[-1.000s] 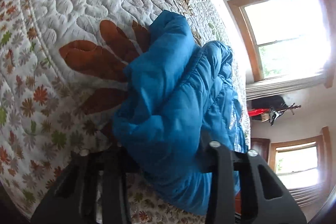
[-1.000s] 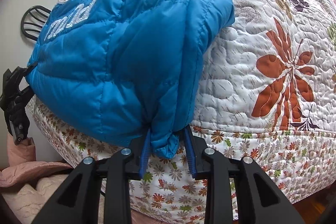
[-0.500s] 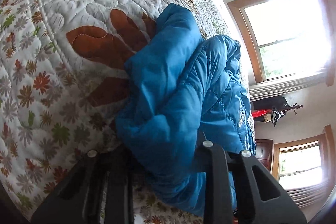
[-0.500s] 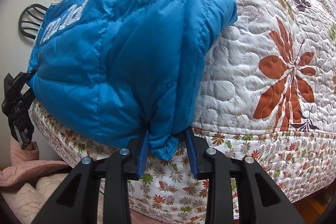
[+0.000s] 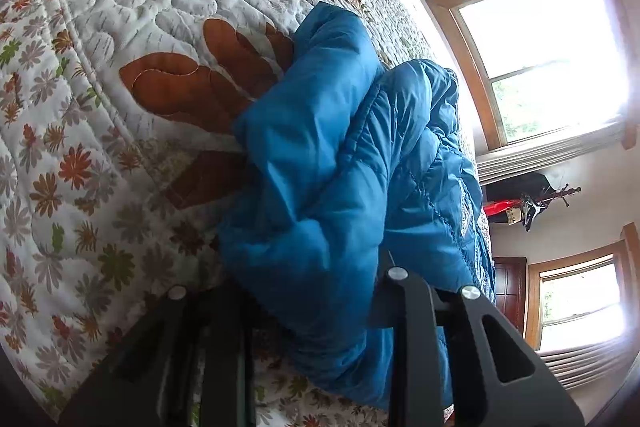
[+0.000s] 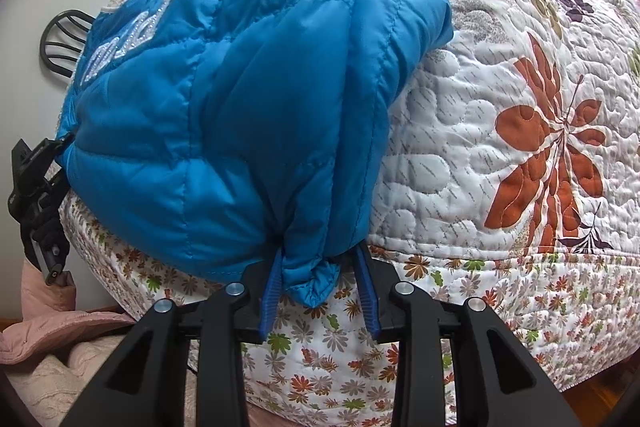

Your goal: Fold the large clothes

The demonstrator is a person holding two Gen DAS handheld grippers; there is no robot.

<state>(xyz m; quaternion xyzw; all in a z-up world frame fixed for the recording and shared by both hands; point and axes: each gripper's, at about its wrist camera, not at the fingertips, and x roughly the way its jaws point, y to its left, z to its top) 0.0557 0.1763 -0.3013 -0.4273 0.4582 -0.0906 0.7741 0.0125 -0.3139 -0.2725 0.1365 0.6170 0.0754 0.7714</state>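
A blue quilted puffer jacket (image 6: 224,115) lies bunched at the edge of a bed with a floral quilt (image 6: 500,75). My right gripper (image 6: 320,267) is shut on a fold of the jacket's hem, its blue pads (image 6: 272,287) pressing it from both sides. In the left wrist view the jacket (image 5: 328,187) fills the middle. My left gripper (image 5: 312,291) is shut on another thick fold of it at the quilt's (image 5: 120,27) edge. The left gripper also shows at the left edge of the right wrist view (image 6: 36,195).
Pink and cream clothes (image 6: 48,347) lie piled below the bed at the left. A black wire object (image 6: 64,39) is by the wall. Two bright windows (image 5: 552,39) and a dark rack (image 5: 528,199) stand across the room.
Both grippers keep their hold. The jacket has been drawn slightly toward the bed's edge and bunched a little more; the left view has tilted slightly.
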